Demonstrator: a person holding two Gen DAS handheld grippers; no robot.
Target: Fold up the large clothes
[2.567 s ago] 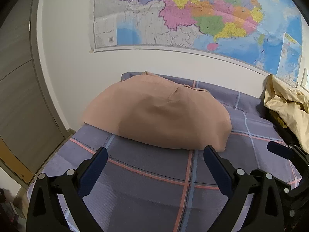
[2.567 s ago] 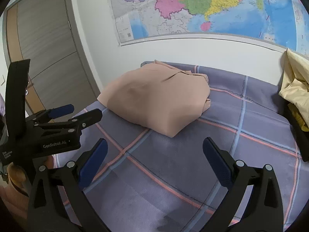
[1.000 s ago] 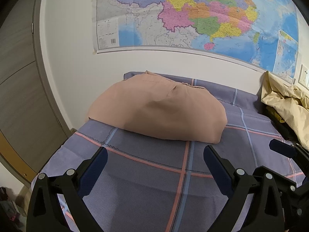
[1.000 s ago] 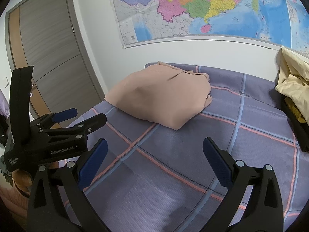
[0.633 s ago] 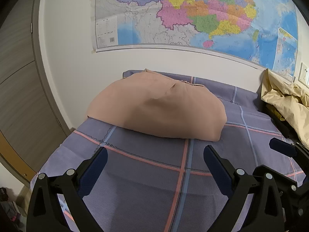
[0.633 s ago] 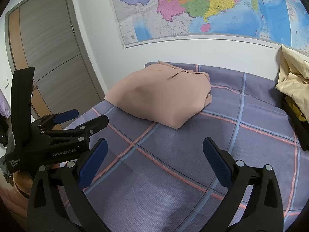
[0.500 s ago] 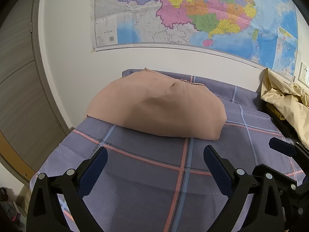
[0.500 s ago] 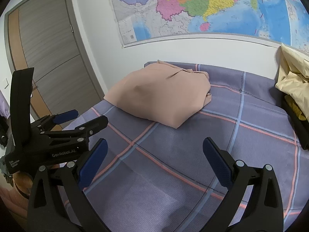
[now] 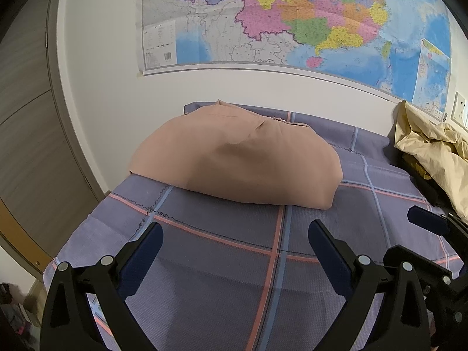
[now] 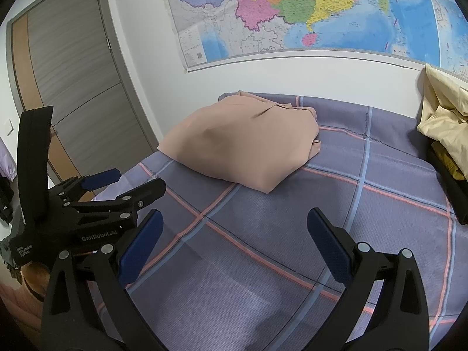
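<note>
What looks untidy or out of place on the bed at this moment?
The pink garment is folded into a neat bundle on the checked sheet. The yellow cloth at the right edge is the odd thing: it lies crumpled in a loose heap, not folded. Nothing looks spilled or damaged.

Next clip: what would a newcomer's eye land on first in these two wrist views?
First, the large coloured wall map filling the wall above the bed. Below it, a folded peach-pink garment lies in a rounded bundle on the purple plaid bedsheet, near the wall end. Both tongs, left and right, are open and clear of it, and a crumpled cream cloth is heaped at the right edge.
</note>
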